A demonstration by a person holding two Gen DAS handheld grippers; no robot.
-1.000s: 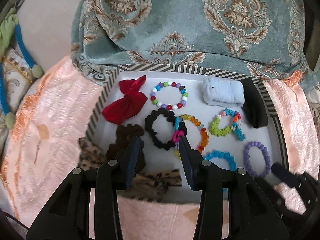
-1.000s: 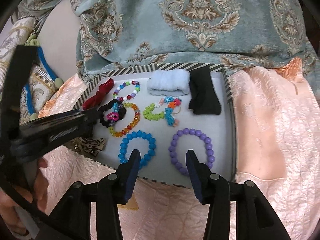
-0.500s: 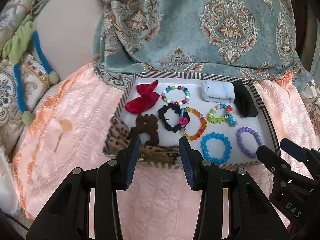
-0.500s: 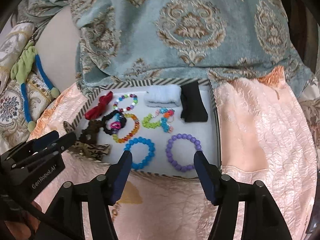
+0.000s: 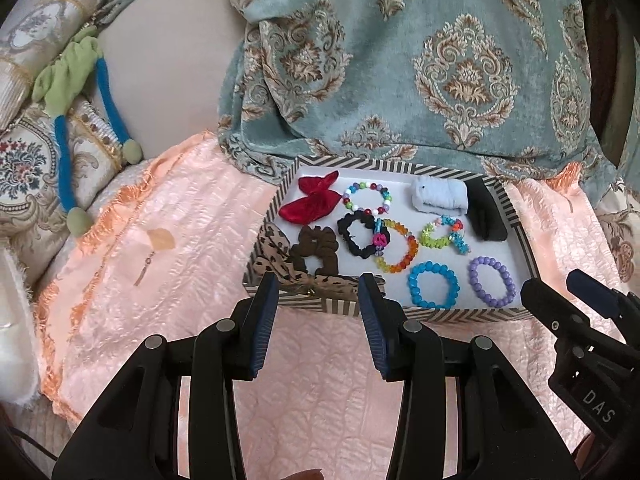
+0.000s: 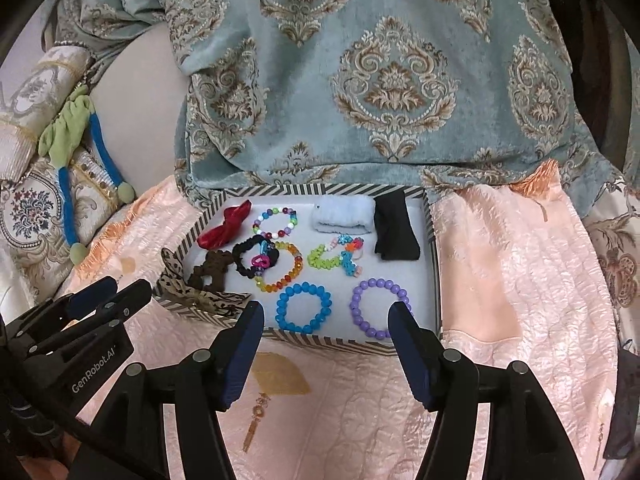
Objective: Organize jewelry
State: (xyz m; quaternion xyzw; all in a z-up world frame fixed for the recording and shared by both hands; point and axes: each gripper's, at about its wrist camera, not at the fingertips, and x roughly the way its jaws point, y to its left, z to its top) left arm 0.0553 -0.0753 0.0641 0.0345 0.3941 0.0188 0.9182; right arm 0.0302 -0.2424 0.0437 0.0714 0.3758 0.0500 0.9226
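- The striped tray (image 5: 404,168) lies on a peach quilted bedspread (image 5: 168,240), its white floor holding the jewelry.
- Near the tray's front edge, a blue bead bracelet (image 6: 304,307) and a purple bead bracelet (image 6: 378,307) sit side by side, apart.
- At the tray's far edge: a red velvet bow (image 5: 310,203), a folded pale-blue cloth (image 5: 440,196), a black cloth (image 5: 486,216).
- A leopard-print bow (image 5: 280,264) drapes over the tray's front left corner.
- The left hand-held gripper (image 5: 318,304) hovers just before the tray, jaws wide, empty.
- The right hand-held gripper (image 6: 326,332) likewise, wider, empty.
- A teal damask fabric (image 6: 380,80) hangs behind the tray.
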